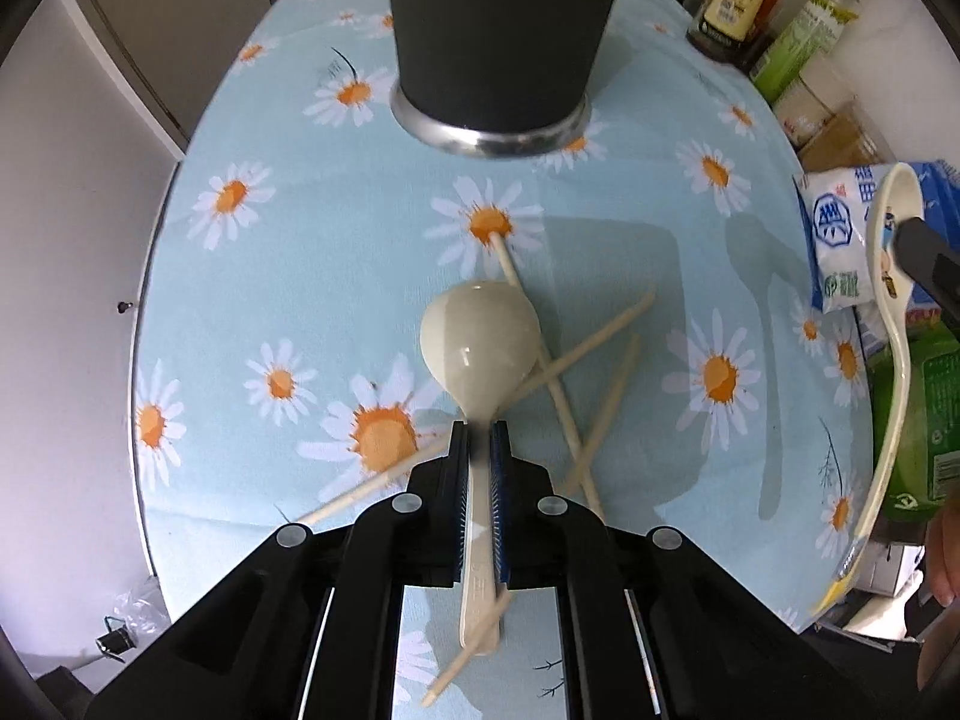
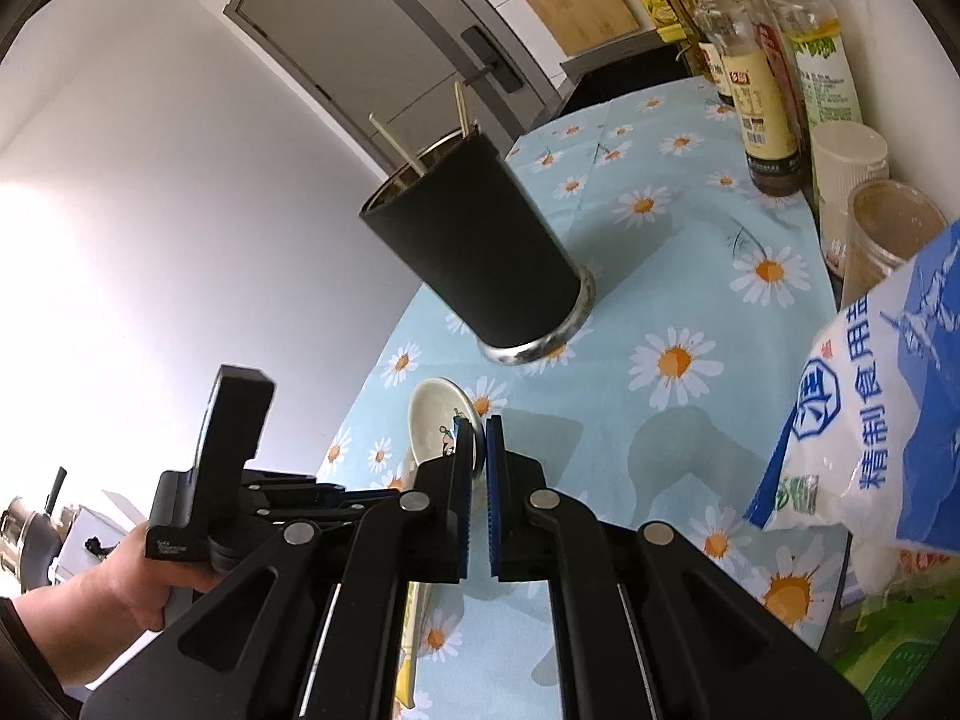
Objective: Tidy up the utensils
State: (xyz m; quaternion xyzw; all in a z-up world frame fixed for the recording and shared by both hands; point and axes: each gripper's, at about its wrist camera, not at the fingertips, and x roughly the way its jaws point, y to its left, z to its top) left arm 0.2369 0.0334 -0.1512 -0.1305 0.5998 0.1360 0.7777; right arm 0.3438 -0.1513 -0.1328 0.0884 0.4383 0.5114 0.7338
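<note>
My left gripper (image 1: 480, 429) is shut on the handle of a pale grey-green spoon (image 1: 480, 336), held above the daisy tablecloth (image 1: 600, 192). Several wooden chopsticks (image 1: 585, 348) lie crossed on the cloth under it. The black utensil cup (image 1: 498, 30) with a steel base stands ahead; in the right wrist view the cup (image 2: 480, 240) holds two chopsticks (image 2: 399, 147). My right gripper (image 2: 478, 429) is shut on a white cartoon-print spoon (image 2: 435, 426), whose bowl shows left of the fingers. That spoon (image 1: 894, 324) and the right gripper also show at the right edge of the left wrist view.
Sauce and oil bottles (image 2: 762, 60) and jars (image 2: 888, 228) line the table's far right edge. A blue-and-white salt bag (image 2: 870, 408) lies at the right, over a green packet (image 1: 924, 420). The table's left edge (image 1: 144, 360) drops to the floor.
</note>
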